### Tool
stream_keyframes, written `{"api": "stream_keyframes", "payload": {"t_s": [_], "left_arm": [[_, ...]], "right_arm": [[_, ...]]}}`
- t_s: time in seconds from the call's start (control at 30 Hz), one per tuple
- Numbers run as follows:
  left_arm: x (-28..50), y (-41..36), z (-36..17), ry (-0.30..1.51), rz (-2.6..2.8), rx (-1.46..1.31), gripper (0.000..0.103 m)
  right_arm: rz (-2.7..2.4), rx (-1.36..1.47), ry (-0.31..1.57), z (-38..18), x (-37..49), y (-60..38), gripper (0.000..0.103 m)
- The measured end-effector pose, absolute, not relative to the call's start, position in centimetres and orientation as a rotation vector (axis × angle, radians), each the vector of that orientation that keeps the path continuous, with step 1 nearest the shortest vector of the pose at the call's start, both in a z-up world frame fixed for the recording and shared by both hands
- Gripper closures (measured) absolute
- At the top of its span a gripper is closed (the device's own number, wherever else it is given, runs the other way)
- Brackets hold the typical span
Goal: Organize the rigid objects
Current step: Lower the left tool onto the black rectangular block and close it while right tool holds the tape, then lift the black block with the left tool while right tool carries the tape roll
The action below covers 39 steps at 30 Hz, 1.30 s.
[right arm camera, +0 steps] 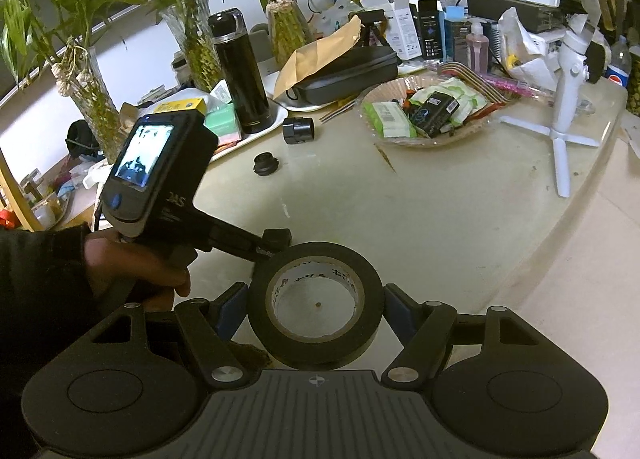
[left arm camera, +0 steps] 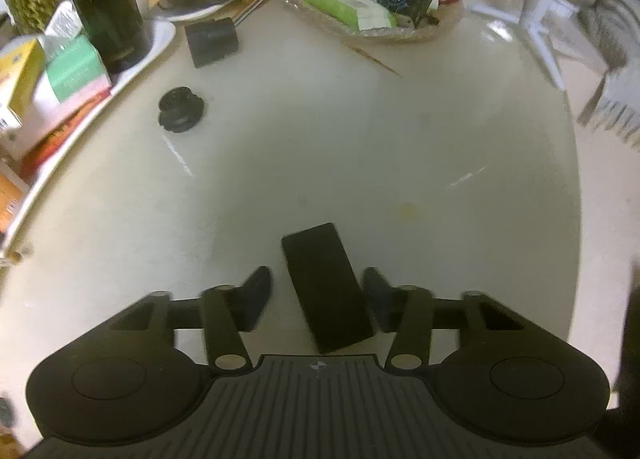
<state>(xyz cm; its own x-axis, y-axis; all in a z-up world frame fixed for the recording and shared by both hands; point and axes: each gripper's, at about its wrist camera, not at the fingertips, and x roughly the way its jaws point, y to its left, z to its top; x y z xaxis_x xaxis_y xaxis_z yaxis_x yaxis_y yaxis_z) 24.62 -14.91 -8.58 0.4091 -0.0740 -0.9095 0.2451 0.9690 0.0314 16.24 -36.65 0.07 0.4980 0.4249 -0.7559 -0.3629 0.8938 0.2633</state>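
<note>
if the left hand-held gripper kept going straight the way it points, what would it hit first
Probably the black tape roll standing edge-on between the left hand-held gripper fingers; past it lies only bare tabletop. Depth is hard to judge here.

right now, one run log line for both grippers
right gripper jaws shut on tape roll | left gripper jaws open astride the roll's far rim

The worktop [right arm camera: 400, 219] looks smooth, pale and glossy; the tape roll [right arm camera: 316, 303] is matt black plastic with a paper core.
</note>
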Motion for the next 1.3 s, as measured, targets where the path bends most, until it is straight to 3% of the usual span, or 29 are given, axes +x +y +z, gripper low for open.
{"api": "stream_keyframes", "payload": {"t_s": [0.03,1.3], "left_arm": [[24.6,-14.8,-8.5,1.134,-0.202,0.169,0.072],[17.2,-5.9,0.3,0.935,-0.256,0.051,0.072]], "right_arm": [[0.478,0.072,0.935,0.1,16.2,-36.6,0.028],[0.442,0.029,0.926,0.5,16.0,-35.7,0.028]]}}
